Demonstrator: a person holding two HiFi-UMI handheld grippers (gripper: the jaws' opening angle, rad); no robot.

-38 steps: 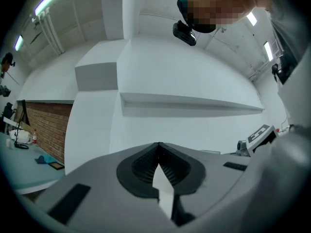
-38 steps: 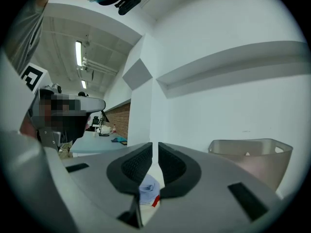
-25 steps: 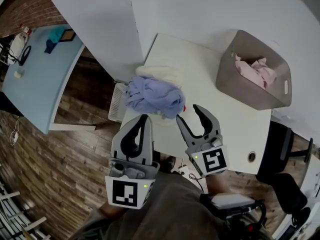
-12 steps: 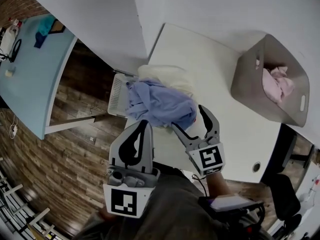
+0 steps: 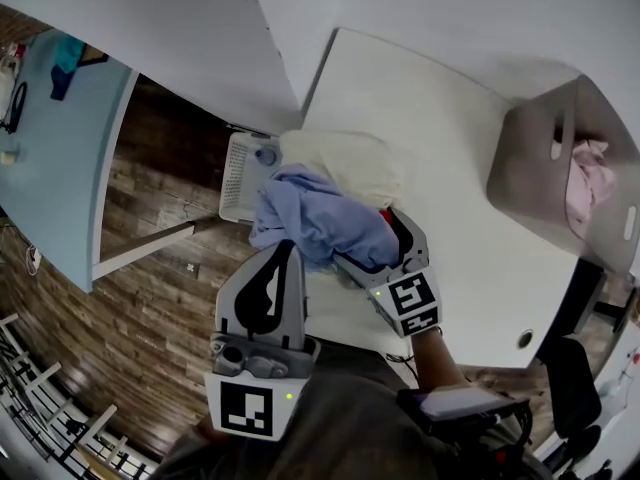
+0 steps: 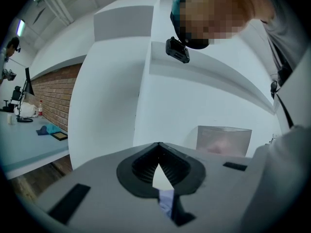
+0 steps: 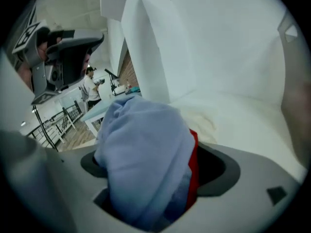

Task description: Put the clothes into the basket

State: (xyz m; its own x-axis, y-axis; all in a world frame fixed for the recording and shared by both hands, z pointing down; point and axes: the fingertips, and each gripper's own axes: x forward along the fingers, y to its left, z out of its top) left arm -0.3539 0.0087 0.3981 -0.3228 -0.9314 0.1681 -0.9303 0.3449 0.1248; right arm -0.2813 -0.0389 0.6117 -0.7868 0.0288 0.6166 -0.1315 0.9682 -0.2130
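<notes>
A blue garment lies heaped at the near left corner of the white table, over a cream garment, with a bit of red cloth at its right. My right gripper has just been opening its jaws. They stand wide on either side of the blue garment, which fills the gap; the pads are not pressing it. The left gripper hovers short of the table edge, tips together, holding nothing. At the far right stands the grey basket with pink clothes inside.
A white slotted crate stands on the wooden floor beside the table's left corner. A white partition rises behind it, with a light blue table further left. A dark chair is at the lower right.
The right gripper has sunk forward onto the blue garment and its jaws have spread wider around it. The left gripper has edged toward the table. The basket has slid toward the picture's right edge.
</notes>
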